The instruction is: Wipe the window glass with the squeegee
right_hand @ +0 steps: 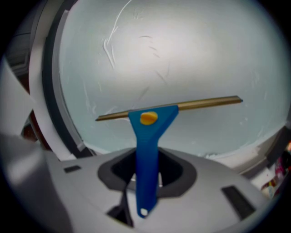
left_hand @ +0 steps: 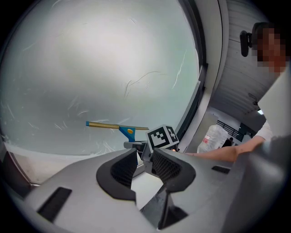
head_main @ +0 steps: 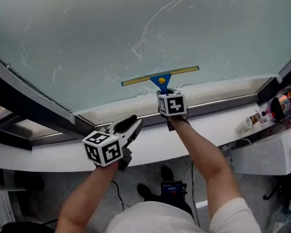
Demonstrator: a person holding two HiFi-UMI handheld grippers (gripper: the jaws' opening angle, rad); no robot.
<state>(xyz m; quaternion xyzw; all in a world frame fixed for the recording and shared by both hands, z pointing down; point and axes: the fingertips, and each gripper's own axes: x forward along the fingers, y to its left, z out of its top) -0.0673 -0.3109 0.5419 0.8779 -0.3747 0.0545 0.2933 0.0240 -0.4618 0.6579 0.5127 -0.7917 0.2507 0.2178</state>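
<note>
A squeegee point(head_main: 161, 78) with a blue handle and a brass-coloured blade rests against the lower part of the frosted window glass point(head_main: 118, 29). My right gripper point(head_main: 165, 91) is shut on the blue handle point(right_hand: 148, 159), and the blade point(right_hand: 182, 107) lies level across the glass, tilted slightly. My left gripper point(head_main: 129, 129) hangs lower and to the left, over the white sill, with its jaws open and nothing between them. In the left gripper view the squeegee point(left_hand: 119, 126) and the right gripper's marker cube point(left_hand: 162, 136) appear beyond the left gripper point(left_hand: 142, 169).
A white sill point(head_main: 205, 129) and dark window frame point(head_main: 29, 102) run below the glass. Small bottles point(head_main: 260, 118) stand at the sill's right end. A white plastic bag point(left_hand: 213, 136) and a person point(left_hand: 273, 91) show at the right of the left gripper view.
</note>
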